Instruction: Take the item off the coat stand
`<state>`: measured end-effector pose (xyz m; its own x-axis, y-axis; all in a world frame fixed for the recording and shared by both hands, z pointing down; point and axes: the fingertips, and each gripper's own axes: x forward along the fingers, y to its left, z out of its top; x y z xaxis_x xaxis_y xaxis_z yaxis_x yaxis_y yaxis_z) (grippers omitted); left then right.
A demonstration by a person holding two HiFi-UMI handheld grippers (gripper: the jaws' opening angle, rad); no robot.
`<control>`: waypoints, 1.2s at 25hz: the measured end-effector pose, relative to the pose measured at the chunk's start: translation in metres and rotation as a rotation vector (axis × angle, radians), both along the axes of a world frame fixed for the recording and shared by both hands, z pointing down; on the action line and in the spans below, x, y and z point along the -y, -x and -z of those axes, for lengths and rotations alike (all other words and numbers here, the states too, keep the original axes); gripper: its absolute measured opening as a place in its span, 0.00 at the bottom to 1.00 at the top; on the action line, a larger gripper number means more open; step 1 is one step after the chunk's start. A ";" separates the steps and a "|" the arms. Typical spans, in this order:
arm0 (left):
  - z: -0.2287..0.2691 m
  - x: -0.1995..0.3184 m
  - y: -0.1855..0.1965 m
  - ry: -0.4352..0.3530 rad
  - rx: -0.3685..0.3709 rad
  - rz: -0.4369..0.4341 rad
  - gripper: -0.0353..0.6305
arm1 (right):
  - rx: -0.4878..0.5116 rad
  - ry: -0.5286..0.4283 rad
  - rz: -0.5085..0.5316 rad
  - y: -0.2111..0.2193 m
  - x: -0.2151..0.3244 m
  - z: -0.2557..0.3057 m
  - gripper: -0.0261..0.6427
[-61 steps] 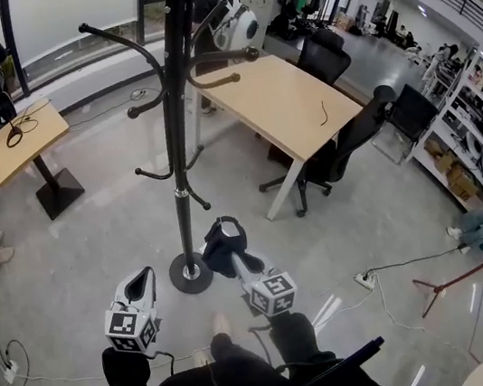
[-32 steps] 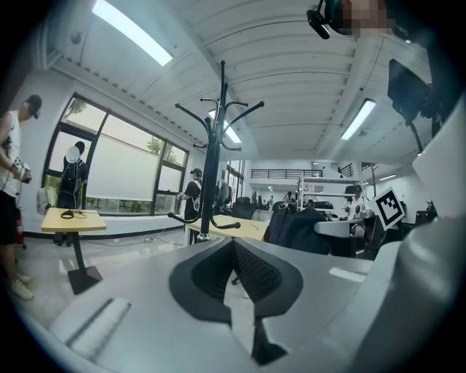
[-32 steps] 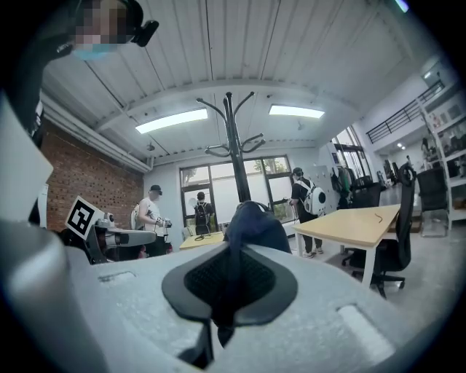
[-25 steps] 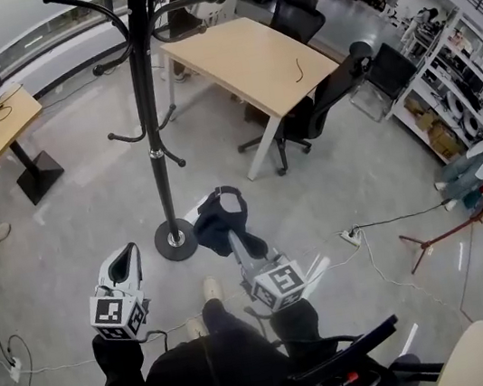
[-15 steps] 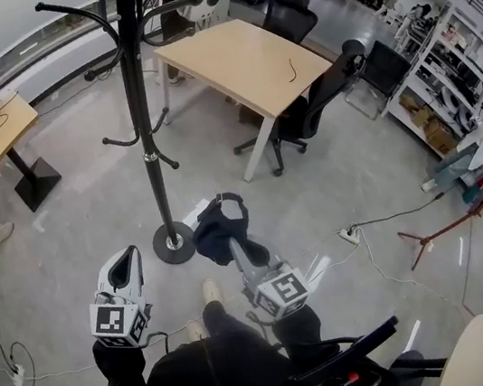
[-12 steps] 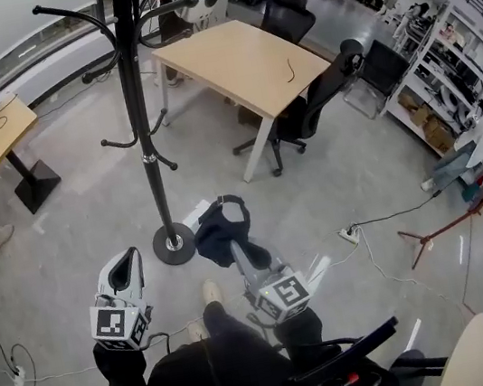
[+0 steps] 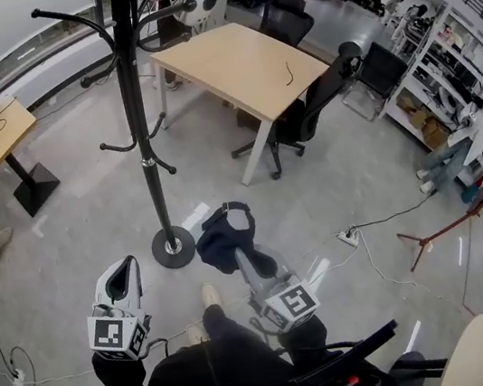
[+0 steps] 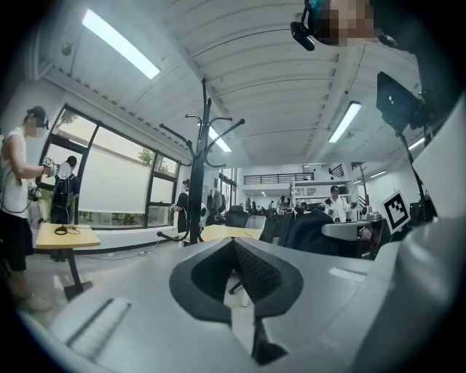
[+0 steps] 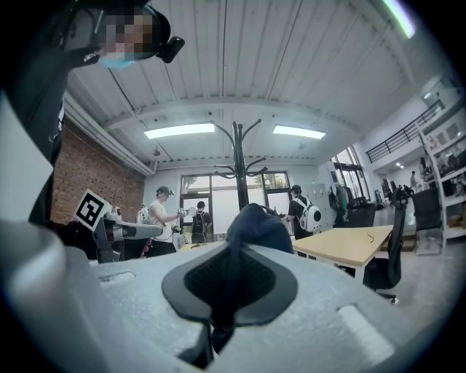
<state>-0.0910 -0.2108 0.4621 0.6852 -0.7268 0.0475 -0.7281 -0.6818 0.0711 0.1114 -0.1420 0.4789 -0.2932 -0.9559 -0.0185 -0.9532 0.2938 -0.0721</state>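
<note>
Head view, from the left: the left hand-held gripper [image 7: 124,271] is clenched on nothing, kept aside, probably as the spare. Beyond it rises the coat stand [image 7: 140,122]. Just to the right of its base, the right hand-held gripper [image 7: 240,259] pinches the dark cap [image 7: 219,235], already off the stand and held level, apparently to clear the hooks.

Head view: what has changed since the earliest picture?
The right claw has carried the dark cap a little farther from the coat stand. Unchanged: the right claw is shut on the cap, and the left claw is empty alongside.
</note>
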 end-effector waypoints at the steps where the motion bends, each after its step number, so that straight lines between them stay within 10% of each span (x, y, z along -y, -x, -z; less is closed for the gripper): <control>1: 0.000 -0.001 0.002 0.000 -0.001 0.000 0.06 | -0.001 -0.002 -0.002 0.001 -0.001 0.001 0.05; 30: 0.000 -0.004 0.030 -0.019 0.002 0.024 0.06 | -0.008 -0.029 -0.006 0.022 -0.008 0.004 0.05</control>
